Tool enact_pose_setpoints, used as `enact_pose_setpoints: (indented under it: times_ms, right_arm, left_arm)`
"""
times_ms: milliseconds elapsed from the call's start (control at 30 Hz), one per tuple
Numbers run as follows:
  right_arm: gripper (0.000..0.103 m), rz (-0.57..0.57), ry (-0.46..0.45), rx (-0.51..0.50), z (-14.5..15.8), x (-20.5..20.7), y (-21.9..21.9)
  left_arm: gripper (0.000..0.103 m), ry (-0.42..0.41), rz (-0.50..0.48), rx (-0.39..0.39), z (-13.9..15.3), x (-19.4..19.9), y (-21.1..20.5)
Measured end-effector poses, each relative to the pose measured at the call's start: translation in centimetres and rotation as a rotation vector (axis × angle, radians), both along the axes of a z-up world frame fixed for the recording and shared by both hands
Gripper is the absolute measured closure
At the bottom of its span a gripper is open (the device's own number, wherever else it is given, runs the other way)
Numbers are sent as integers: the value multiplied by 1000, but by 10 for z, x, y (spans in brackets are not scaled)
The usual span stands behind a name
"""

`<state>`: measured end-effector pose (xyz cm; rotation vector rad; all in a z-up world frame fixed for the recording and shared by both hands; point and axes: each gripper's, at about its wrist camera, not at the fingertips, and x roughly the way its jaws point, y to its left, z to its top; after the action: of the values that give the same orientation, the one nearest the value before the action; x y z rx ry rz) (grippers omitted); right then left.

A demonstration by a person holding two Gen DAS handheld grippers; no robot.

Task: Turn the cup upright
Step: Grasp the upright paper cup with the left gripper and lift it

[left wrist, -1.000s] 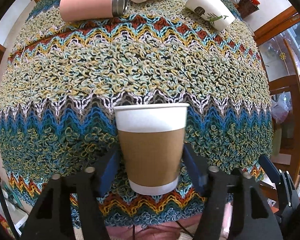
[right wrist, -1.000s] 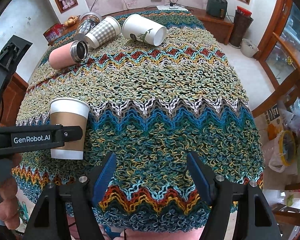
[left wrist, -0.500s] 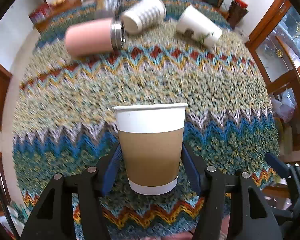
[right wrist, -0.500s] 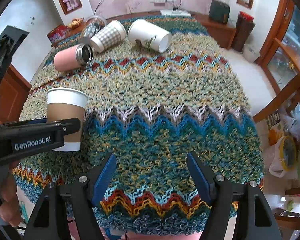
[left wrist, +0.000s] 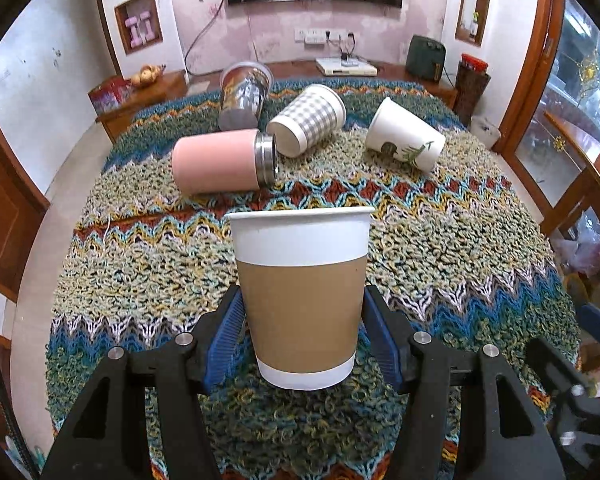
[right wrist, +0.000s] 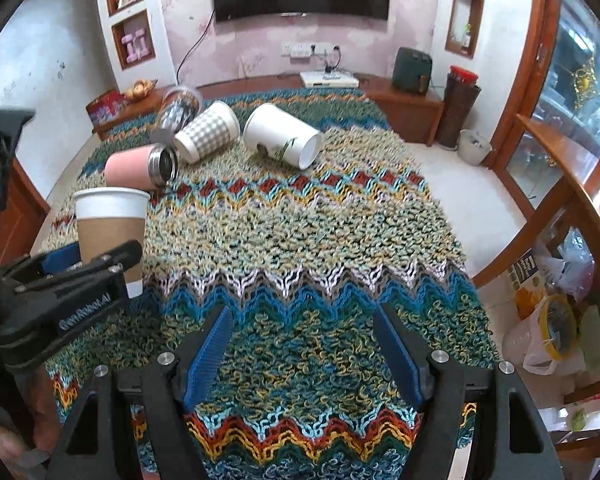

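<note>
Holding: left gripper (left wrist: 302, 336) is bracketing the brown-sleeved paper cup (left wrist: 301, 296), blue pads sitting at or just off the sleeve on both sides; contact is looking light, cannot tell if it is squeezing or just releasing.
Right jaws: right gripper (right wrist: 304, 354) is hanging wide apart with nothing between the fingers, over bare cloth near the front edge.
Cup state: cup is standing mouth-up, rim level, base appearing to rest on the knitted tablecloth (left wrist: 440, 248).
Progress: flip is looking done for this cup; letting go and backing out is what seems left.
Others lying down: pink steel tumbler (left wrist: 224, 162), checked cup (left wrist: 308, 124), white leaf-print cup (left wrist: 406, 144) and a clear-lidded tumbler (left wrist: 242, 96) are all lying on their sides near the far edge, well apart from the held cup.
Room: open cloth is surrounding the cup all round; pulling straight back toward the near edge is looking clear.
Edges: wooden chair (right wrist: 560, 200) is standing beside the table's right edge; loopy cloth is possibly snagging a dragged base.
</note>
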<state>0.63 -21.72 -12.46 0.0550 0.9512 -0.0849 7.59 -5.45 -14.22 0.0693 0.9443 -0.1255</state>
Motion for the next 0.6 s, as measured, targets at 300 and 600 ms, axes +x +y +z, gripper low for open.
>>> enact_pose_setpoints:
  times_ms: [300,600]
  right_arm:
    - [30,-9,-100,-2,15,-6,4]
    - [30,5,-126,-9,17,-6,13]
  left_arm:
    - [40,-137,11,13,-9,-2,1]
    - [40,-198,9,-7,-17,-4,0]
